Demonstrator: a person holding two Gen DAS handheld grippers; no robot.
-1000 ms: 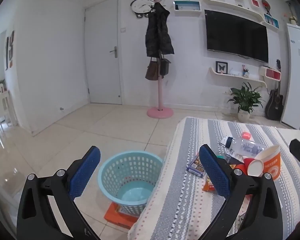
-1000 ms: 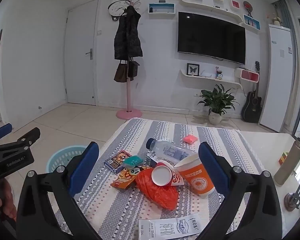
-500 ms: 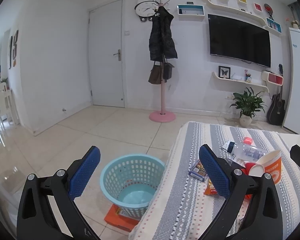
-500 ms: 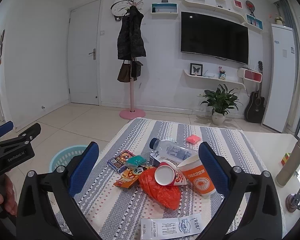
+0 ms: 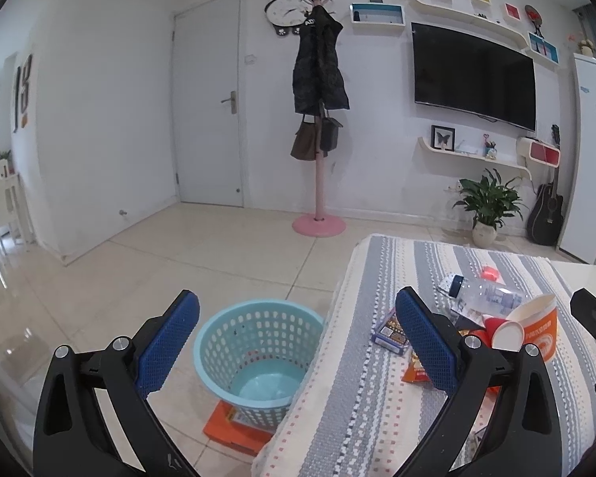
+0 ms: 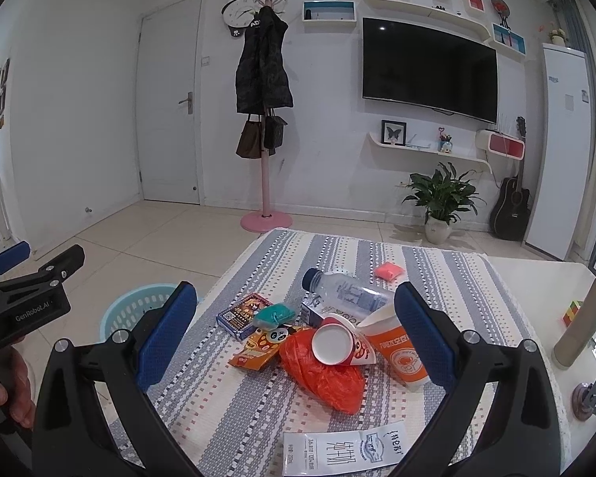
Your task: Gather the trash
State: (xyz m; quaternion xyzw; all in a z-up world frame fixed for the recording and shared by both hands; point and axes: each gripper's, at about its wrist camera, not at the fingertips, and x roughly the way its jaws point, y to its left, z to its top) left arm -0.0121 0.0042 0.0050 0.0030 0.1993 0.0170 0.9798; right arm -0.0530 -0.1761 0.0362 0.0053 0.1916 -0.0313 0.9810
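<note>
Both tongs, left [image 5: 296,342] and right [image 6: 296,338], gape empty; the bag [image 6: 324,373] (light, soft) suits pinching a fold.

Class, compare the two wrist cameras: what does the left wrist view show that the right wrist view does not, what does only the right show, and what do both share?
Only the left wrist view shows inside the blue basket and the orange box under it. Only the right wrist view shows the white sachet, teal packet, metal flask and left claw. Both show the plastic bottle, orange cup and striped tablecloth. Both claws are open and empty.
</note>
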